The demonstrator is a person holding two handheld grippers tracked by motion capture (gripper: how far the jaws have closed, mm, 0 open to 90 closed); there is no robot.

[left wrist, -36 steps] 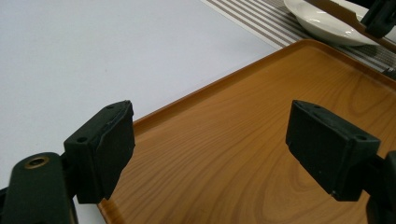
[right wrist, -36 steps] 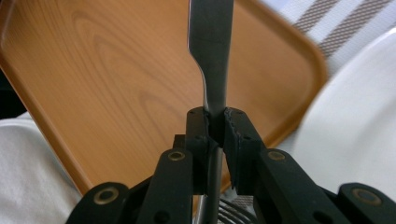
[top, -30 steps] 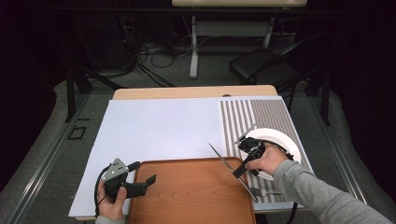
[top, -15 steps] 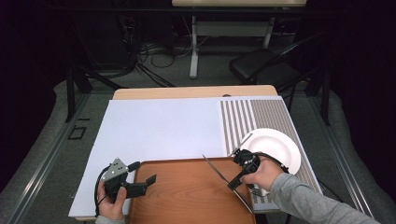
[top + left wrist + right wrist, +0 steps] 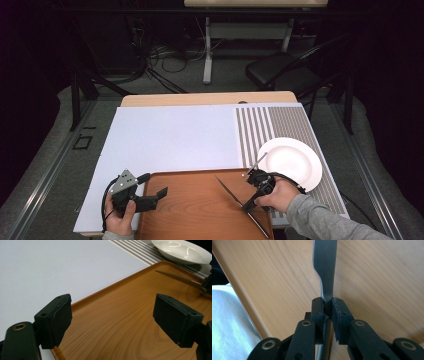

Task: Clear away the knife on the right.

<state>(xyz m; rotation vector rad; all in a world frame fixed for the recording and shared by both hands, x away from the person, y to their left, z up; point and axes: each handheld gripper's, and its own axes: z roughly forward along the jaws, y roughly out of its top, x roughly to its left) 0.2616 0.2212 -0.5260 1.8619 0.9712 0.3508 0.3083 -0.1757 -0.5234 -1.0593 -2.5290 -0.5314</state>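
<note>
One knife [image 5: 235, 192] in play: your right tongs [image 5: 248, 204] are clamped on it near the handle end, blade running up-left over the wooden tray [image 5: 195, 215]. In the right gripper view the knife [image 5: 324, 267] sits pinched between both pads, blade pointing away over the tray's [image 5: 274, 277] wood grain. I can't tell whether the blade tip touches the tray or hangs just above it. Your left tongs [image 5: 152, 195] are wide apart with nothing between them, poised over the tray's left edge [image 5: 105, 290]. The white plate [image 5: 292, 162] sits just right of the tray on the striped mat [image 5: 280, 125], near your right hand [image 5: 277, 196]. The rest of the desk [image 5: 170, 135] is covered by a white sheet.
</note>
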